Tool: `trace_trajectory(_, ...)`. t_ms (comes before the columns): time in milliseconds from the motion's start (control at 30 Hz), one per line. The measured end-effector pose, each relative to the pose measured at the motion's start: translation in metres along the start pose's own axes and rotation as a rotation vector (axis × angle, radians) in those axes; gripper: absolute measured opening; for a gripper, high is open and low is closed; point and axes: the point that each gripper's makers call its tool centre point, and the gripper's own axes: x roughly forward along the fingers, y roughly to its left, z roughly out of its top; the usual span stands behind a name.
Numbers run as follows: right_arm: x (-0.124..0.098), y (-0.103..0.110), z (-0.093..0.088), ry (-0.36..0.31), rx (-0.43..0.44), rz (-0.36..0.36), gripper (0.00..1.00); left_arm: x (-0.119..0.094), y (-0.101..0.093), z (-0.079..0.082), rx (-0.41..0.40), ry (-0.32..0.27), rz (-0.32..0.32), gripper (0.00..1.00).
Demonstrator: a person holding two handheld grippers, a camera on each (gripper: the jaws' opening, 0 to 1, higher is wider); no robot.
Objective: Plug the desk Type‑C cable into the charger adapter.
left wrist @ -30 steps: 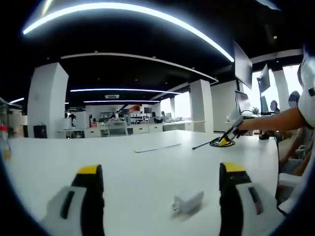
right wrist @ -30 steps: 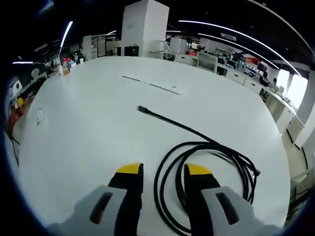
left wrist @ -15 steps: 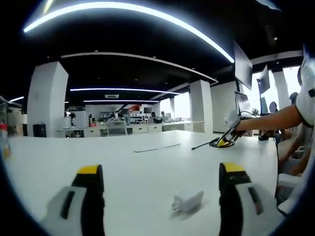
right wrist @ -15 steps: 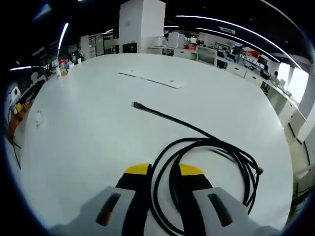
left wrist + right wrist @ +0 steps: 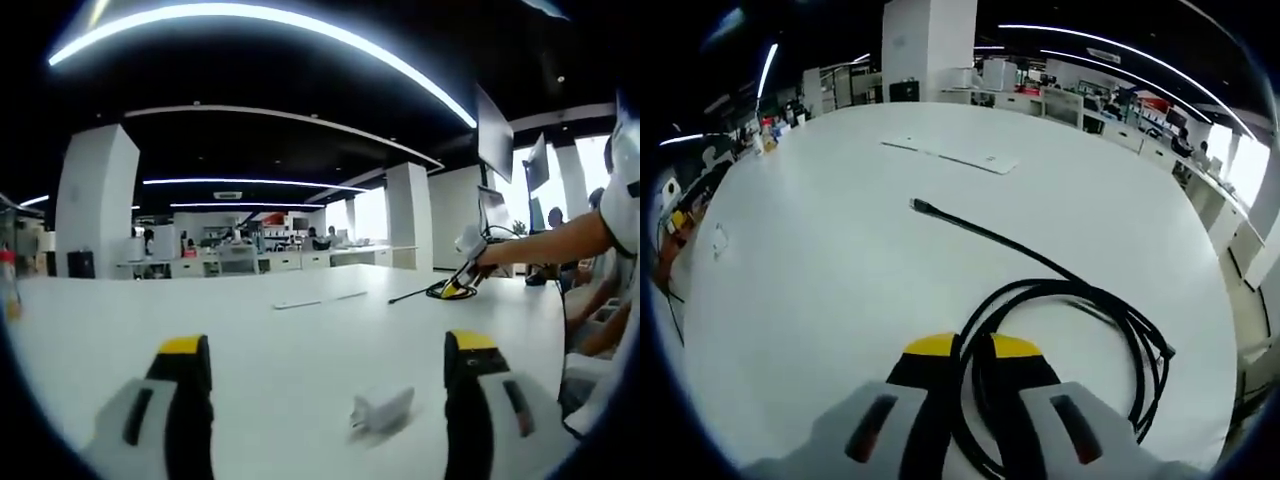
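1. My right gripper (image 5: pixel 973 347) has its yellow-tipped jaws pinched on a strand of the coiled black Type-C cable (image 5: pixel 1060 300); its plug end (image 5: pixel 919 205) lies free on the white desk (image 5: pixel 820 260).
2. My left gripper (image 5: pixel 330 345) is spread wide, holding nothing, low over the desk.
3. The small white charger adapter (image 5: pixel 382 410) lies between its jaws, untouched.
4. Early stage: cable gripped, adapter not picked, plugging not started.

One cable (image 5: pixel 1060 290), one charger adapter (image 5: pixel 383 410)
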Motion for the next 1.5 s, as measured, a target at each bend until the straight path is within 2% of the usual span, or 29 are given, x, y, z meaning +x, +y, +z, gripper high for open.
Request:
trace_trajectory(67,0.001,-0.006,0.001,0.002,-0.001,0.0,0.07,0.0,0.0,0.0,0.003,-0.002,-0.001,0.97)
trace_trajectory(133,0.0,0.002,0.001,0.001,0.004,0.01,0.04,0.001,0.0,0.0,0.008,0.005,-0.002,0.97)
trace_trajectory(267,-0.001,0.005,0.0,0.008,0.004,0.007,0.04,0.0,0.0,0.001,0.013,0.004,-0.002,0.97)
trace_trajectory(367,0.002,-0.005,0.003,0.011,0.013,0.007,0.03,0.0,-0.001,0.002,0.017,0.009,-0.004,0.97)
trace_trajectory(767,0.0,-0.003,0.002,0.018,0.03,0.03,0.03,0.0,-0.001,0.002,0.021,0.01,-0.002,0.97)
trace_trajectory(1000,-0.004,0.005,-0.001,-0.016,0.048,0.036,0.02,0.001,-0.005,0.005,0.018,0.01,-0.017,0.98)
trace_trajectory(1500,-0.009,0.029,-0.006,0.012,0.016,0.05,0.02,0.0,-0.007,0.003,0.006,0.023,-0.021,0.97)
